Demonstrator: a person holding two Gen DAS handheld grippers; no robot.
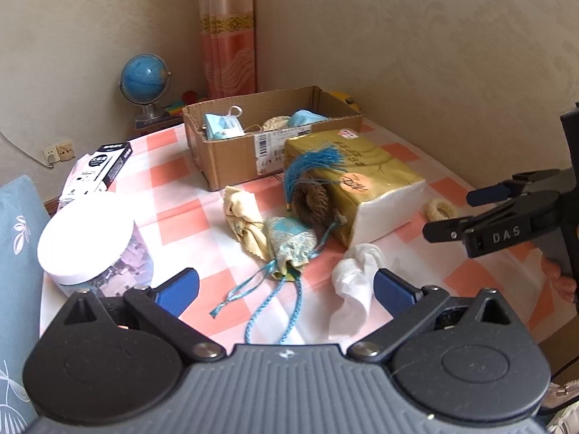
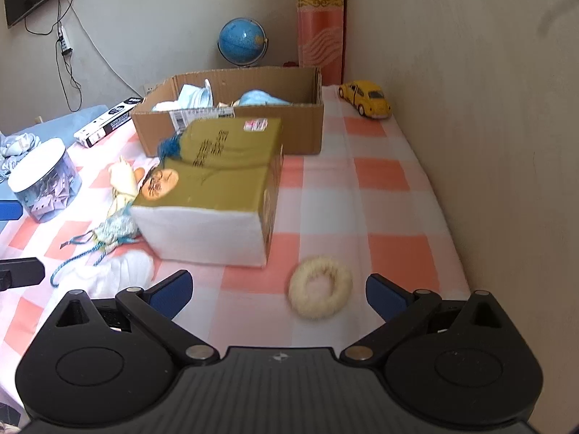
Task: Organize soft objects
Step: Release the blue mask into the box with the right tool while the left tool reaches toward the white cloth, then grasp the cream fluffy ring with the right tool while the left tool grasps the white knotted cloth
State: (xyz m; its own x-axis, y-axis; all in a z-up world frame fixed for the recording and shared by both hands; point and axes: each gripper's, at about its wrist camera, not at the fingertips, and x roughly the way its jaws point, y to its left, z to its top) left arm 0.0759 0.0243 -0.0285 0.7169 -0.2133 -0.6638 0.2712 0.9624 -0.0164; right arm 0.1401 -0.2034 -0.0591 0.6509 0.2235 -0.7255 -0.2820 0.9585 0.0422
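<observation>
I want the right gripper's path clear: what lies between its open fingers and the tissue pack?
In the right wrist view, only the fluffy cream ring lies between the right gripper and the tissue pack, on bare checked cloth.

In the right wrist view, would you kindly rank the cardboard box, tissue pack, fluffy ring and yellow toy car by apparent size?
1. tissue pack and cardboard box: similar; the pack lies nearer, so unsure.
2. fluffy ring, nearer the camera.
3. yellow toy car, farthest.

Cream fluffy ring [image 2: 320, 291] (flat on cloth)
</observation>
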